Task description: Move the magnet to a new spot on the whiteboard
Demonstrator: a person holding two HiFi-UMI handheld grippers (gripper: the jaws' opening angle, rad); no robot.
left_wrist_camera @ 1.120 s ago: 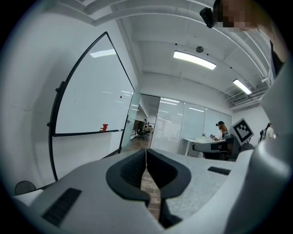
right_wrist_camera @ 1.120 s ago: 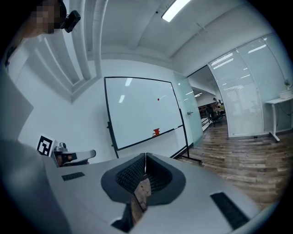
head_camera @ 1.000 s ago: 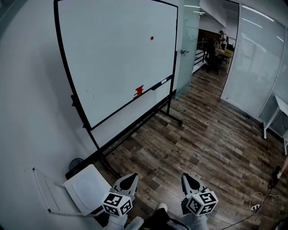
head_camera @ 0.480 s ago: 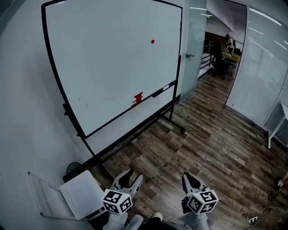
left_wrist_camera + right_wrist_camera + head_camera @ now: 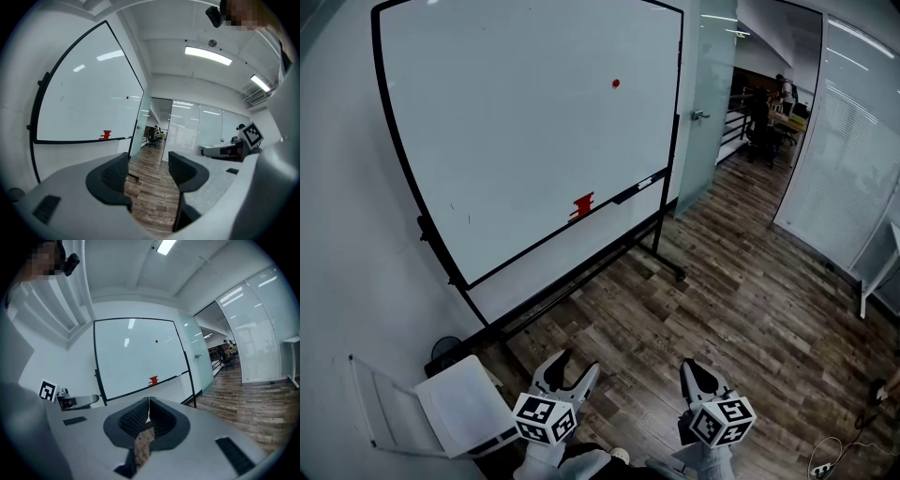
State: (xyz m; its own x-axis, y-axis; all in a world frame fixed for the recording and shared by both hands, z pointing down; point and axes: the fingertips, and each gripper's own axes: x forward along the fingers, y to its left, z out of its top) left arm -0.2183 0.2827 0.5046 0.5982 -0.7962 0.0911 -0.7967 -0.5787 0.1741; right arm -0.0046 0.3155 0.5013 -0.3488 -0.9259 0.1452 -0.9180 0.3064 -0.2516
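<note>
A small round red magnet (image 5: pixel 615 82) sticks high on the right part of the whiteboard (image 5: pixel 516 122), which stands on a wheeled frame. The magnet (image 5: pixel 127 97) also shows in the left gripper view, and as a red dot (image 5: pixel 156 341) in the right gripper view. Both grippers hang low over the wood floor, well short of the board. My left gripper (image 5: pixel 572 367) is open; its jaws have just been opening and nothing is between them. My right gripper (image 5: pixel 688 368) is shut and empty, its pads together (image 5: pixel 148 402).
A red object (image 5: pixel 581 205) and a marker (image 5: pixel 639 184) rest on the board's tray. A white chair (image 5: pixel 469 409) stands at lower left beside the wall. A glass door (image 5: pixel 705 103) and glass partition (image 5: pixel 853 141) lie to the right. Cables (image 5: pixel 825 459) trail at lower right.
The left gripper's jaws went from shut to wide open. In the head view the whiteboard has slid left and the chair has moved lower. The right gripper stayed shut.
</note>
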